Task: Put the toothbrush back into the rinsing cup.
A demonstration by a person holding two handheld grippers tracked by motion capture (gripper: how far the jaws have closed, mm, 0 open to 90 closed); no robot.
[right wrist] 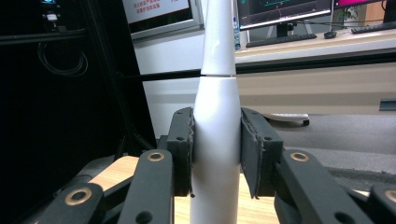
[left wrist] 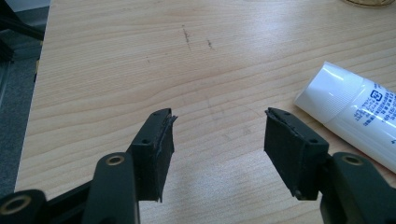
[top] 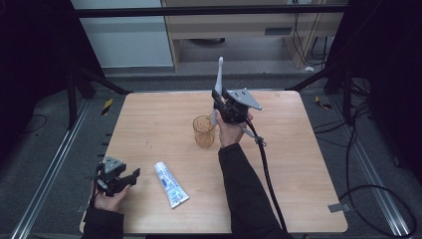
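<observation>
Toothbrush held upright beside the cup

Your right gripper (top: 217, 99) clamps the white electric toothbrush (top: 218, 77) by its handle, upright, just above the amber cup (top: 204, 131) mid-tabletop; tilt it and the base could tip that cup. Your left gripper (top: 130, 175) rests open and empty near the front-left corner, beside the toothpaste tube (top: 170, 183). The brush head is cut off in the right gripper view.
</observation>
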